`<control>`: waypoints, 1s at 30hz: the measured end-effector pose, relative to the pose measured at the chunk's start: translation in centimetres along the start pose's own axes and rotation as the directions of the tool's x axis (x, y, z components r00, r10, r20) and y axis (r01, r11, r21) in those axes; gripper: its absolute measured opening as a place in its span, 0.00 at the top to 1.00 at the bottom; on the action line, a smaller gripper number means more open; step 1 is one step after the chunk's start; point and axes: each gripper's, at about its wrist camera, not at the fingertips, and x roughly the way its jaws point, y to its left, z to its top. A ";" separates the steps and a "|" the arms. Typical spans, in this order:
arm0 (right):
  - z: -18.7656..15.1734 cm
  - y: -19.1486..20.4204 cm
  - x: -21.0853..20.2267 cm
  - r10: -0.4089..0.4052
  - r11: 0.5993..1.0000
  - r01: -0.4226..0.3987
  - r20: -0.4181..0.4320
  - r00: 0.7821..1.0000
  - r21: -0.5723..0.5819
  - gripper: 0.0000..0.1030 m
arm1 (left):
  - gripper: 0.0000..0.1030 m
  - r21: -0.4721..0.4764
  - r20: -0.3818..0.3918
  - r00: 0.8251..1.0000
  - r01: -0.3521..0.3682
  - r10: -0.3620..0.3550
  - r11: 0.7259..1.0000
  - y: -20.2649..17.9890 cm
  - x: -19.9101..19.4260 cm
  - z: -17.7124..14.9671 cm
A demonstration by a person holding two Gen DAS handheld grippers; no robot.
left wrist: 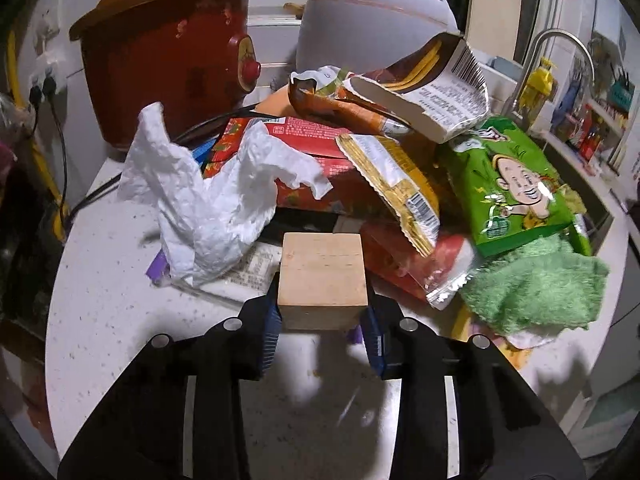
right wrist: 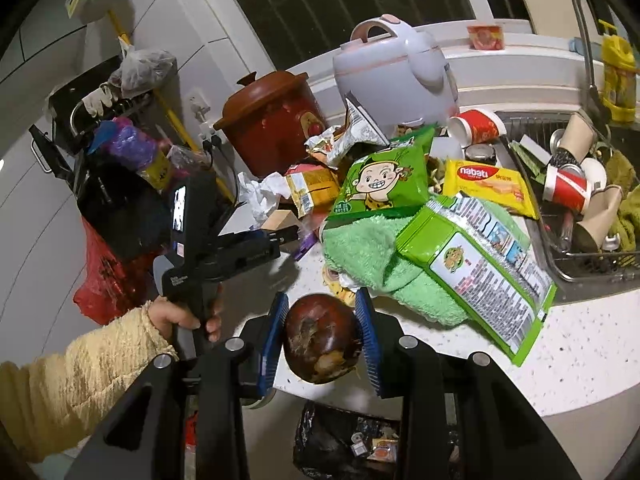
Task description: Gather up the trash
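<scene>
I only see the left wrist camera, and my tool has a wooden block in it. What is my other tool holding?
Observer: The right tool is shut on a round, dark brown fruit that looks rotten.
Operator: Where does the trash go?
Observer: Probably in the black bag below the counter edge, which already has scraps in it. It appears just under the fruit in the right wrist view.
Operator: Is there more trash I can't see?
Observer: Yes. Several paper cups lie in the sink rack, to the right of the wrapper pile.
</scene>
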 end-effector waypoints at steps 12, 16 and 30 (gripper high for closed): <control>-1.6 1.2 5.7 0.010 0.996 -0.022 -0.123 0.992 -0.089 0.74 | 0.66 -0.055 0.046 0.999 0.026 -0.024 0.998 1.3 -5.0 -5.5; -3.1 2.0 5.9 0.006 0.991 -0.024 -0.133 0.991 -0.133 0.70 | 0.66 -0.070 0.077 0.996 0.046 -0.041 0.997 1.4 -7.3 -6.6; 1.9 -3.0 0.7 -0.260 0.953 0.271 0.093 0.961 -0.132 0.25 | 0.66 -0.111 0.046 0.989 0.145 -0.140 0.983 -1.1 -12.1 -12.1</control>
